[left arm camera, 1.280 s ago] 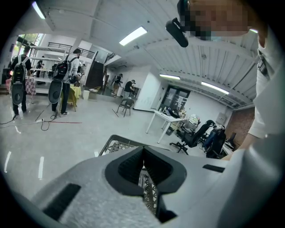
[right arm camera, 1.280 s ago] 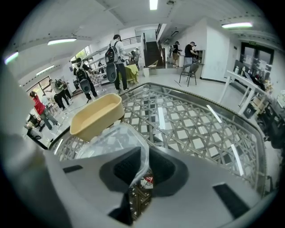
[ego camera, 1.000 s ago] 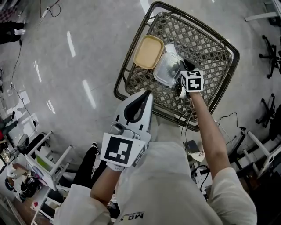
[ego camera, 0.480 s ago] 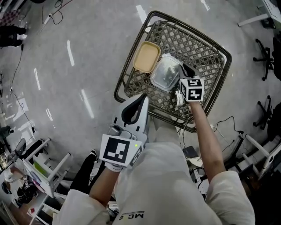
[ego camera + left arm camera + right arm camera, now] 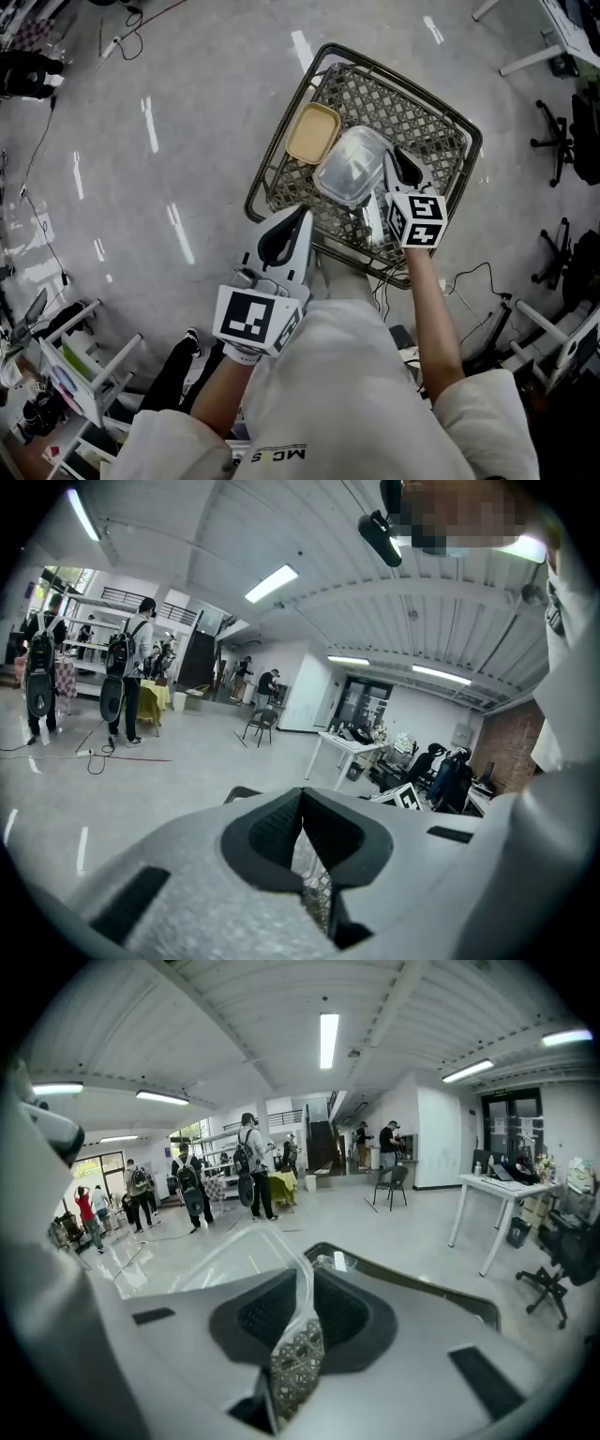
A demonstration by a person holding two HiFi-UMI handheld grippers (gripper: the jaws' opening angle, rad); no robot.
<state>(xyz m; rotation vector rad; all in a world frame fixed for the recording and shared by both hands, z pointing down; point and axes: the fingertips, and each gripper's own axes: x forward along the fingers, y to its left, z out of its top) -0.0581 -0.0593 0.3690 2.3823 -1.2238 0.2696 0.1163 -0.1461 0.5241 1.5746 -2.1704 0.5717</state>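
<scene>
In the head view my right gripper (image 5: 391, 171) is shut on the rim of a clear plastic container (image 5: 352, 167), which it holds tilted above a dark woven tray (image 5: 441, 122). The right gripper view shows that clear rim (image 5: 298, 1283) pinched between the jaws, with the tray's edge (image 5: 412, 1283) below. A beige container (image 5: 312, 131) lies in the tray's left part. My left gripper (image 5: 300, 216) hovers shut and empty by the tray's near-left edge. In its own view the left gripper (image 5: 302, 810) has its jaws meeting.
The woven tray stands on a shiny grey floor. Office chairs (image 5: 562, 122) and white desks are at the right, cables (image 5: 469, 277) lie near the tray's right corner, and a white rack (image 5: 80, 361) stands at lower left. Several people stand far off (image 5: 248, 1166).
My right gripper has raised the clear container off the woven tray and drawn it toward me; the beige container stayed put. The left gripper has barely moved.
</scene>
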